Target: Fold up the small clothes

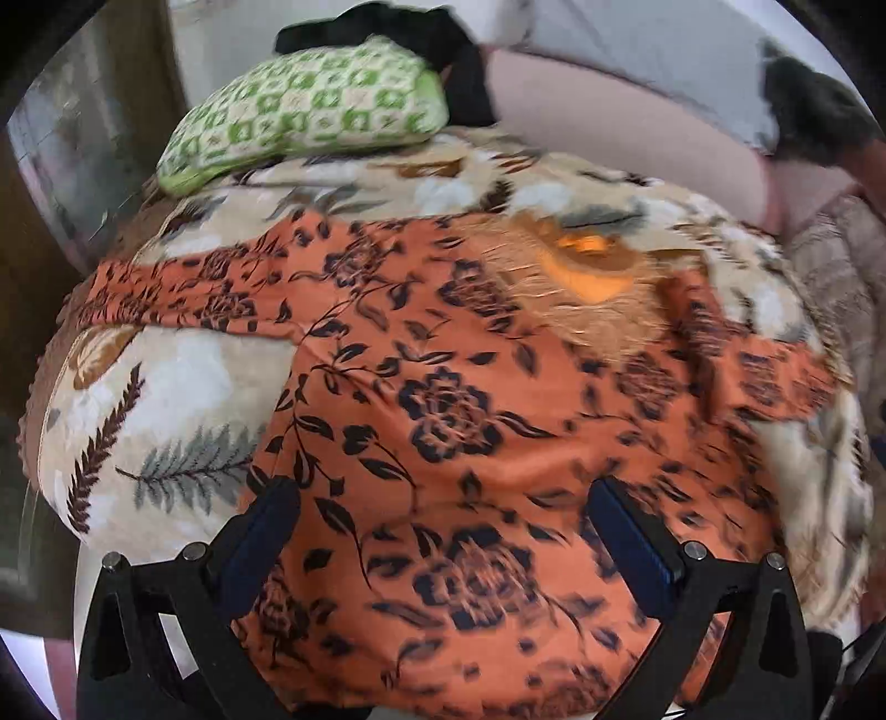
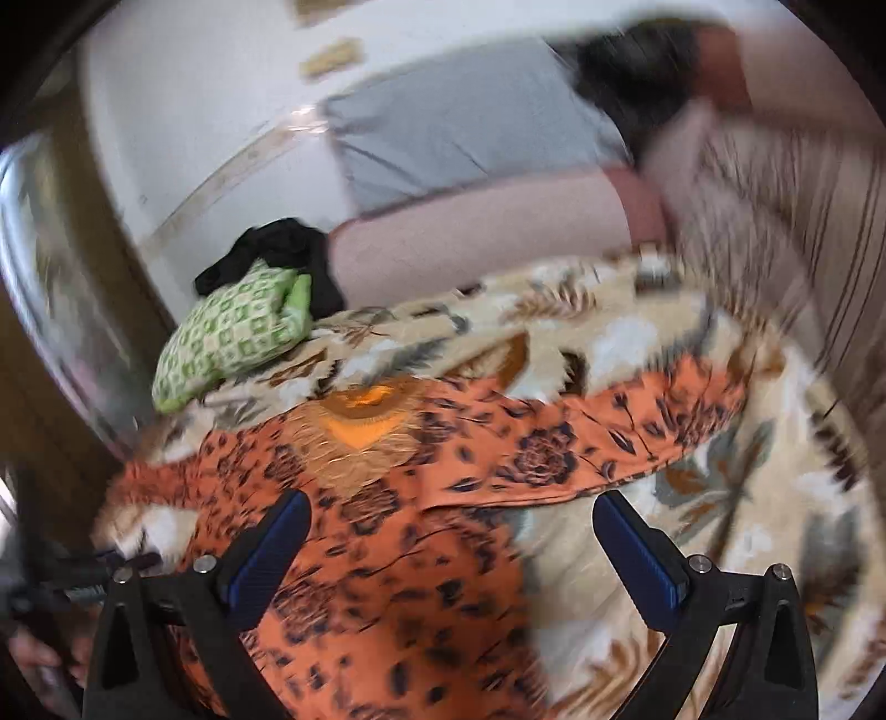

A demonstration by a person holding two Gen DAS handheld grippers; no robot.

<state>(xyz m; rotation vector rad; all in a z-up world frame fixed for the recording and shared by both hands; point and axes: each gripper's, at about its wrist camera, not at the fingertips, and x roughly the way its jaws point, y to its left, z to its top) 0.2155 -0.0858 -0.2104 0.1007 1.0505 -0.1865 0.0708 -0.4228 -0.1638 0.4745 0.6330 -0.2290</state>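
Note:
An orange top with a black flower print (image 1: 443,421) lies spread flat on a cream floral blanket (image 1: 183,376), its embroidered gold neckline (image 1: 587,277) at the far end and both sleeves stretched sideways. My left gripper (image 1: 443,493) hovers open over the lower body of the top, nothing between its blue pads. The right wrist view shows the same top (image 2: 387,554) from its right side, with the right sleeve (image 2: 609,437) reaching across. My right gripper (image 2: 451,507) is open above the top's right edge, below that sleeve. This view is blurred by motion.
A folded green-and-white checked garment (image 1: 299,111) lies at the blanket's far left, with a black garment (image 1: 421,33) behind it. A pink pillow (image 1: 609,127) and a grey one lie beyond. A wooden frame runs along the left. Striped fabric (image 2: 775,194) is at the right.

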